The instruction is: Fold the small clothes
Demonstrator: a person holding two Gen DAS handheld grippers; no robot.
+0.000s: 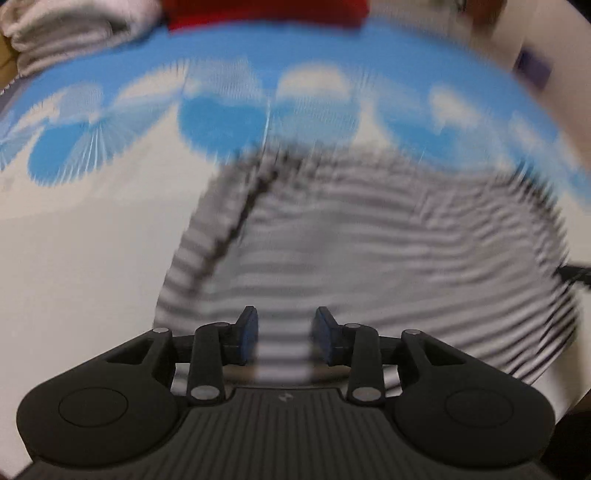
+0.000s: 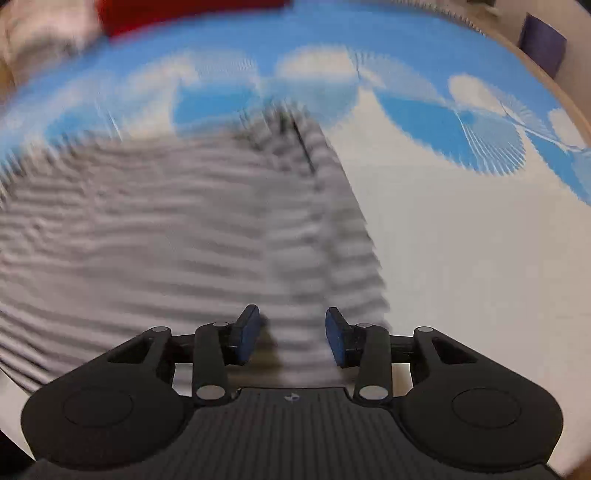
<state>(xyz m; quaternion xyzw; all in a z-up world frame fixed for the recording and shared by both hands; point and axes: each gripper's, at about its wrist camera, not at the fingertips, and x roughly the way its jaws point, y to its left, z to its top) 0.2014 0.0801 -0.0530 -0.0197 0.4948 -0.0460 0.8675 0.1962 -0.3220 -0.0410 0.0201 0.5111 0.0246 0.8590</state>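
Note:
A black-and-white striped garment (image 1: 351, 236) lies spread on a white and blue patterned sheet (image 1: 92, 236); both views are motion-blurred. My left gripper (image 1: 283, 334) is open, its blue pads (image 1: 248, 332) over the garment's near left edge, with striped cloth showing between them. The garment also shows in the right wrist view (image 2: 166, 229). My right gripper (image 2: 291, 336) is open over the garment's near right edge, striped cloth showing between its pads (image 2: 337, 341). Whether the pads touch the cloth is unclear. A dark seam or strap (image 1: 240, 218) runs along the garment's left side.
A folded white towel (image 1: 70, 29) and a red cloth (image 1: 266, 13) lie at the far edge of the sheet. The bare sheet (image 2: 480, 258) extends to the right of the garment. A wooden rim (image 2: 546, 77) and a purple object (image 2: 541, 40) are at the far right.

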